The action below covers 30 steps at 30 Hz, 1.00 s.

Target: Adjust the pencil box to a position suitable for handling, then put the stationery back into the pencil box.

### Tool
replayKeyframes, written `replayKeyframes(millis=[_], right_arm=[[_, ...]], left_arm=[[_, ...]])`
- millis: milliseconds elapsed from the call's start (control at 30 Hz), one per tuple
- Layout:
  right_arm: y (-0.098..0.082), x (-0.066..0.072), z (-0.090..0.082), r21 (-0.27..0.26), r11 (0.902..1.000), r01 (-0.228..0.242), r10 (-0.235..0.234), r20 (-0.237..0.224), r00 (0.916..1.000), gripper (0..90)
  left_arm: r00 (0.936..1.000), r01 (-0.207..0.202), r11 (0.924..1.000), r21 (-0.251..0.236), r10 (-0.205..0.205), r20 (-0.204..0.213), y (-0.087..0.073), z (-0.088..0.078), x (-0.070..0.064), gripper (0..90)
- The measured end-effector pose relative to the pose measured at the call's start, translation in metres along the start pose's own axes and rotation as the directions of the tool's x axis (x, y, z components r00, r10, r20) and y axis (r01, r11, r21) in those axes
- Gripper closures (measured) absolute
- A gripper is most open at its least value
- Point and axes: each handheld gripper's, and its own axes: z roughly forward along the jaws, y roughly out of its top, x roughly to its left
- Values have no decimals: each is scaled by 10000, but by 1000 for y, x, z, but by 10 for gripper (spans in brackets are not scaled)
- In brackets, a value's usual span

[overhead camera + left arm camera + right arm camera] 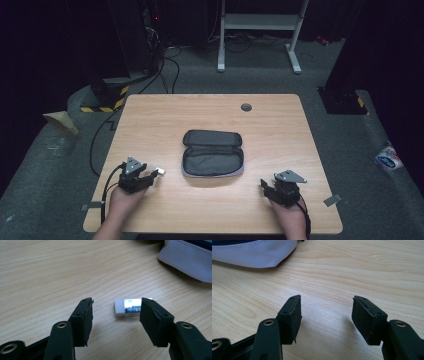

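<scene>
White eraser (pixel 130 307) lies flat on the counter (pixel 50 272), long axis crosswise between my left tool (pixel 116 311), jaws apart, unclamped. Bare wood all round; pencil case (pixel 190 258) beyond. Right tool (pixel 325 312) gapes empty.

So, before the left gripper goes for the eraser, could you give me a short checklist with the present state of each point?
1. Left gripper jaws apart: ok.
2. Eraser between the jaws: not ok, it lies just past the tips, toward the right jaw.
3. Eraser flat on the table, free of the pencil case: ok.
4. Pencil case unzipped and lying open: ok.
5. Room inside the pencil case: ok, it looks empty in the high view.
6. Right gripper open, holding nothing, away from the eraser: ok.
</scene>
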Motion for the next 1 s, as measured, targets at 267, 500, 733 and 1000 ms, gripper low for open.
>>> replayKeyframes(millis=[267,500,733,1000], right_arm=[[0,2,0,33,10000,93,-93,71,9999,408],[0,1,0,46,10000,-62,62,87,9999,409],[1,2,2,181,9998,67,-70,164,9998,410],[1,3,3,309,9994,160,-160,1,9999,410]], left_arm=[[9998,-182,9998,79,182,68,4,7,-4,442],[9989,-335,9994,56,333,325,8,17,-9,461],[9984,-394,9992,66,391,400,8,20,-9,528],[9976,-227,9996,191,214,659,8,22,-8,611]])
